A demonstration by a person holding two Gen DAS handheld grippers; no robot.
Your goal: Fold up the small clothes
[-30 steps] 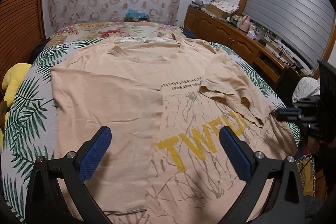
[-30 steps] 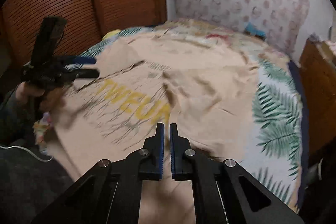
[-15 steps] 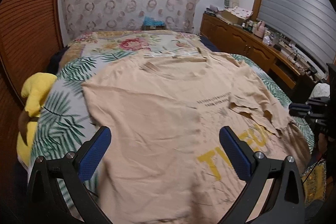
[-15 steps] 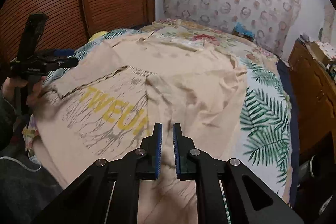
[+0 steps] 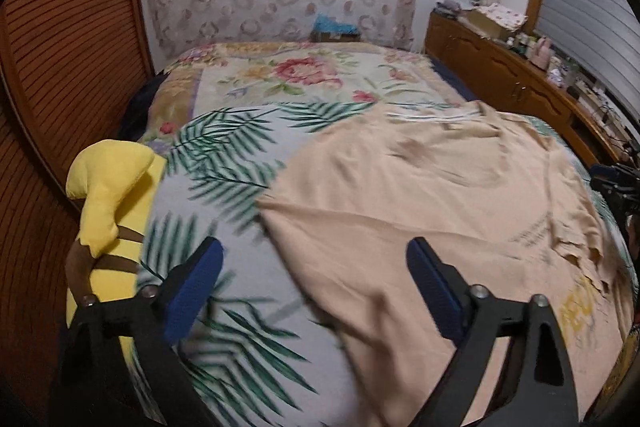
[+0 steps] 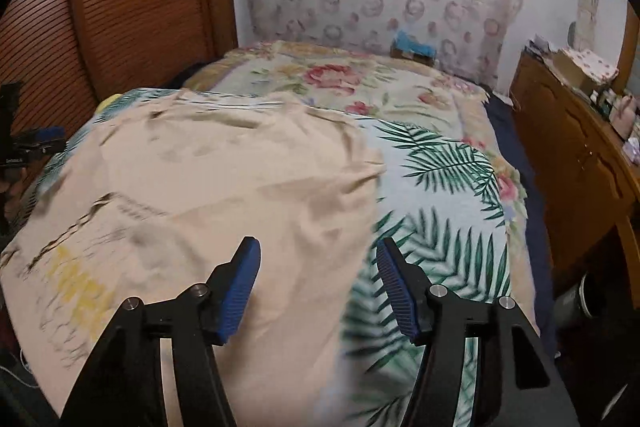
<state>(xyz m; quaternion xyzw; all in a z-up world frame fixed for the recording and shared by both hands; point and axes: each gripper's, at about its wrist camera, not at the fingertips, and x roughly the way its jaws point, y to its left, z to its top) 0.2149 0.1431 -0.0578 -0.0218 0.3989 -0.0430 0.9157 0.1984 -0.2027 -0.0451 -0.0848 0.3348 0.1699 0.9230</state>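
While the peach cotton T-shirt with yellow lettering (image 5: 420, 211) lies spread and partly doubled over on the palm-leaf and floral bedspread (image 5: 224, 155), both tongs hang above its side edges with nothing between their pads: the left tongs (image 5: 312, 287) stand wide apart, having just narrowed a little, over the shirt's left edge, and the right tongs (image 6: 316, 283) have just been opening over its right edge. For a clean fold, I judge each should come down on a matching hem corner, pinch only the fabric and not the bedspread, and carry both sides evenly. Keeping clear of the yellow plush toy (image 5: 108, 195) at the near left would avoid a snag.
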